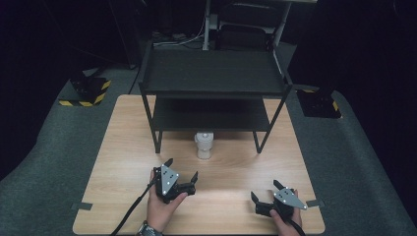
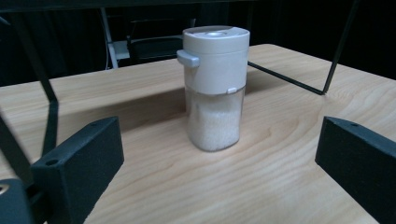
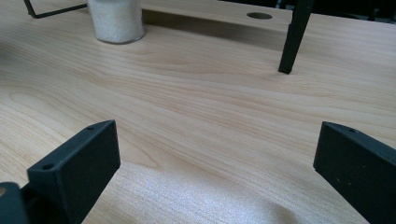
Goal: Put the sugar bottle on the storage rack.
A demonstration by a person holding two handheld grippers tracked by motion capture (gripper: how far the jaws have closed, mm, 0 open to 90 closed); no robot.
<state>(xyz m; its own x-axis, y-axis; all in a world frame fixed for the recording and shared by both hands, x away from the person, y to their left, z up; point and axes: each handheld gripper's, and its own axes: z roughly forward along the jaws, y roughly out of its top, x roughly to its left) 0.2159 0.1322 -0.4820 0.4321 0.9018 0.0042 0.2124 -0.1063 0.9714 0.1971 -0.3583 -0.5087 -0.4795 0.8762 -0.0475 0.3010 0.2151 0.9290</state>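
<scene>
while fingers gape, left gripper faces shaker

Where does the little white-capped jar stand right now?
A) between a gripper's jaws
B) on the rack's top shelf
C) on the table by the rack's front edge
C: the jar rests on the table at the rack's front edge, with both grippers open and apart from it.
</scene>
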